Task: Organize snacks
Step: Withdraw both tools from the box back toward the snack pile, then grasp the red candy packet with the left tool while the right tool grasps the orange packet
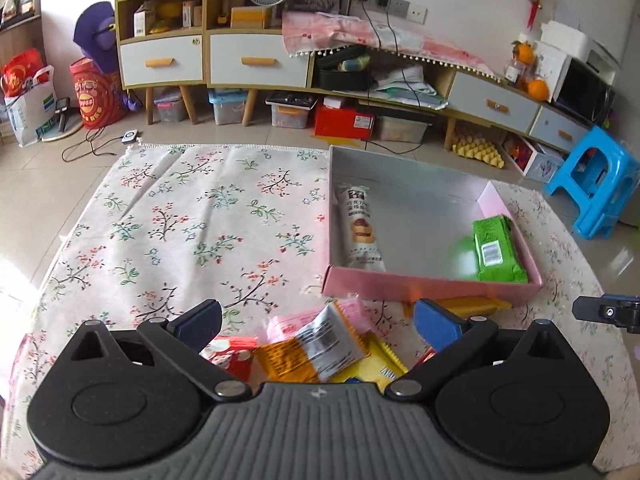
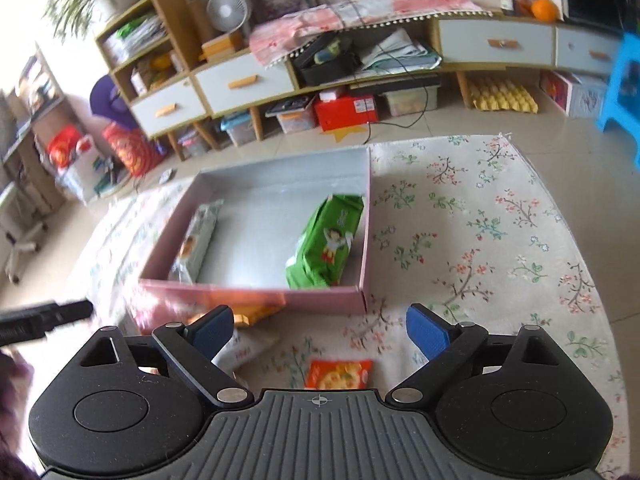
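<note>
A pink box (image 1: 424, 288) (image 2: 256, 298) with a silver inside lies on the floral cloth. In it a long pale snack pack (image 1: 360, 232) (image 2: 198, 240) rests along the left wall and a green pack (image 1: 498, 250) (image 2: 328, 250) along the right wall. My left gripper (image 1: 318, 320) stands open above a heap of loose snack packets (image 1: 320, 348) in front of the box, holding nothing. My right gripper (image 2: 320, 328) is open too, with an orange packet (image 2: 338, 374) on the cloth below it. Each gripper's tip shows at the edge of the other's view.
The floral cloth (image 1: 192, 220) spreads wide to the left of the box and, in the right wrist view, to its right (image 2: 480, 240). Beyond lie a tiled floor, low cabinets (image 1: 248, 60) with bins beneath and a blue stool (image 1: 596, 184).
</note>
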### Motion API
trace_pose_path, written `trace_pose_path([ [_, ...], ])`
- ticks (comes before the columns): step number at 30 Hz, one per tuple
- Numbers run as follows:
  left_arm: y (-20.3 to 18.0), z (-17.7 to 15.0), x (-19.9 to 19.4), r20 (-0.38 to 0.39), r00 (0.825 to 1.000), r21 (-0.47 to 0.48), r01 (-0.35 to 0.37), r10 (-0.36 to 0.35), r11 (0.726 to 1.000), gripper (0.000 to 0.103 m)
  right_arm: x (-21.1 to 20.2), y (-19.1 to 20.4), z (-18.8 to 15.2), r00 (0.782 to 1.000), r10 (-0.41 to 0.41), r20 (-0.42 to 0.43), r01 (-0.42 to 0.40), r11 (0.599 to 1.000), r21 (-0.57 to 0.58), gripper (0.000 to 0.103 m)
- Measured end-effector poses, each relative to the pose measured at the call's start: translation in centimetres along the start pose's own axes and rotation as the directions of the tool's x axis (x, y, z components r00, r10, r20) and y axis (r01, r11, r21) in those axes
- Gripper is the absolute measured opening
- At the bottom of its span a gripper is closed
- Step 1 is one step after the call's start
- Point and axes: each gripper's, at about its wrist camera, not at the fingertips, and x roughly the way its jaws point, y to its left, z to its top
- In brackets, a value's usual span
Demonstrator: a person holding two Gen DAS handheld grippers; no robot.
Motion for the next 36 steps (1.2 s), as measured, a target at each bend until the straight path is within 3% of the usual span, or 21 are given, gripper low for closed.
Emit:
trace_pose_path([
  [4,0.9,-1.1,-0.4,0.023,1.000,0.079,-0.001,-0.001,0.997,0.103,0.0,-0.2,-1.1,0.999,-0.024,-0.026,0.024,1.000,-0.008,0.095],
  [12,3.3,-2.8,0.6,0.027,0.999,0.138,-0.021,0.018,0.990,0.102,0.1,0.3,-1.9,0.999,-0.037,-0.025,0.038,0.999,0.009,0.095],
  [17,4.5,-4.0,1.1,0.027,1.000,0.195,0.009,-0.014,0.981,0.103,1.2,2.5,-1.8,0.999,0.004,-0.040,-0.003,1.000,0.018,0.095],
  [23,5.6,-5.2,1.5,-0.008,1.000,0.223,-0.006,0.008,0.975,0.102,1.9,7.2,-2.3,0.998,0.069,-0.004,-0.069,0.994,-0.089,0.095],
  [28,7.0,-5.5,1.9,-0.035,0.999,0.131,-0.007,0.011,0.991,0.099,2.9,11.5,-2.7,0.990,0.137,0.008,-0.133,0.969,-0.210,0.095],
  [32,7.9,-5.5,2.5,-0.080,0.996,0.008,0.036,-0.035,0.999,0.084,4.3,14.9,-3.0,0.986,0.168,-0.020,-0.167,0.945,-0.282,0.095],
  [36,8.0,-5.4,2.4,-0.091,0.994,-0.034,0.056,-0.059,0.998,0.069,5.5,17.0,-2.9,0.980,0.196,-0.044,-0.200,0.936,-0.288,0.095],
])
